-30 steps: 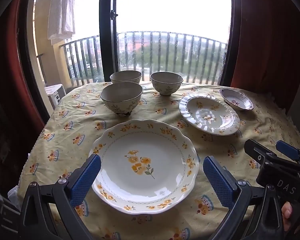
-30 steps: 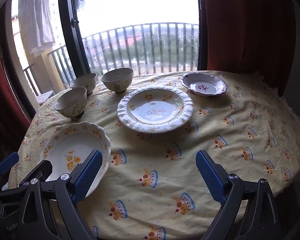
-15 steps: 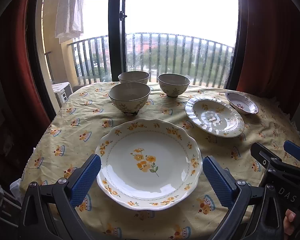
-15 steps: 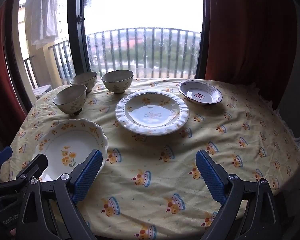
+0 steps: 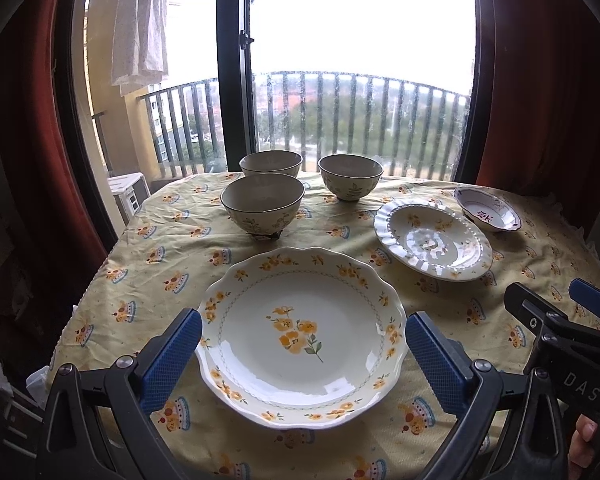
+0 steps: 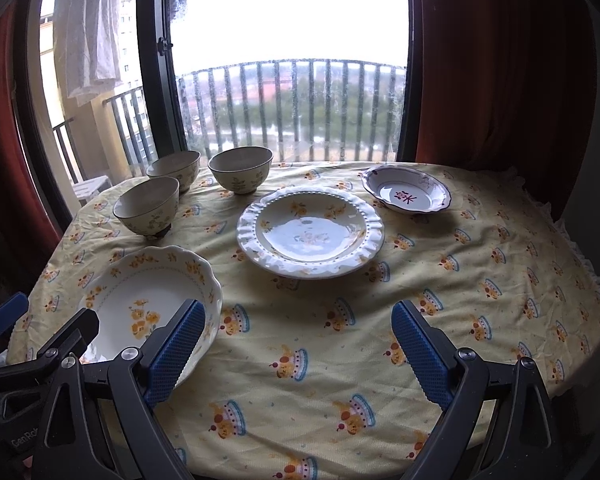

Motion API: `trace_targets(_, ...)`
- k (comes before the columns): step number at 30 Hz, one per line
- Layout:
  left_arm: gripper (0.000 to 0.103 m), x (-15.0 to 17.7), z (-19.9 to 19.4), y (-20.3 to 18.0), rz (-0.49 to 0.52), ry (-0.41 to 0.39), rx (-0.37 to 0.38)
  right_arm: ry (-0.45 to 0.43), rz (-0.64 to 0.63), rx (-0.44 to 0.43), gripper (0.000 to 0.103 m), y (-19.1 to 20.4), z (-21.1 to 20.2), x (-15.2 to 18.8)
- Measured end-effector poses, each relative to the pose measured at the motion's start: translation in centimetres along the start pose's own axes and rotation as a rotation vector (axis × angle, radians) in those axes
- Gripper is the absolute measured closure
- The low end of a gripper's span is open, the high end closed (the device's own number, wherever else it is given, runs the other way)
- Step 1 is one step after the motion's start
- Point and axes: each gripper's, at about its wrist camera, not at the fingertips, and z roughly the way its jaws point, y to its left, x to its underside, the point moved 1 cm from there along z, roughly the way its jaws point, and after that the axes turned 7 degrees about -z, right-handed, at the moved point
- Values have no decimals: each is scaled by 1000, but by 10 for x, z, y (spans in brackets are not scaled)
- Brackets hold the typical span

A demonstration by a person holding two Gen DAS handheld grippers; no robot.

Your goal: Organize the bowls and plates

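A scalloped plate with yellow flowers [image 5: 300, 336] [image 6: 140, 308] lies nearest the front edge. My left gripper [image 5: 304, 364] stands open, its blue pads on either side of that plate and above its near half. Behind sit three cream bowls [image 5: 262, 204] [image 5: 271, 163] [image 5: 350, 176]. A beaded white plate [image 5: 432, 240] [image 6: 310, 232] and a small dish with a red mark [image 5: 487, 214] [image 6: 406, 195] lie to the right. My right gripper [image 6: 296, 356] is open over bare cloth, right of the flowered plate.
A yellow tablecloth with crown prints [image 6: 460, 280] covers the round table. Behind it are a glass balcony door [image 5: 340, 80], railing and red curtains [image 6: 500, 60]. A fingertip of the person's hand [image 5: 582, 442] shows at the lower right.
Both grippers have risen and pulled back slightly, so the table sits lower in view. No dish has moved and both grippers stay open.
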Motion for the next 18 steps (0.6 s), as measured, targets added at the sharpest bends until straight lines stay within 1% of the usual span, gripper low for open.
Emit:
trace_targets(13, 1, -2, 0, -1, -2, -12, -1, 2, -14, 14, 7, 2, 2, -2)
trace_targets(18, 1, 0, 1, 0, -13, -5, 2, 4, -23, 14, 7, 3, 2, -1)
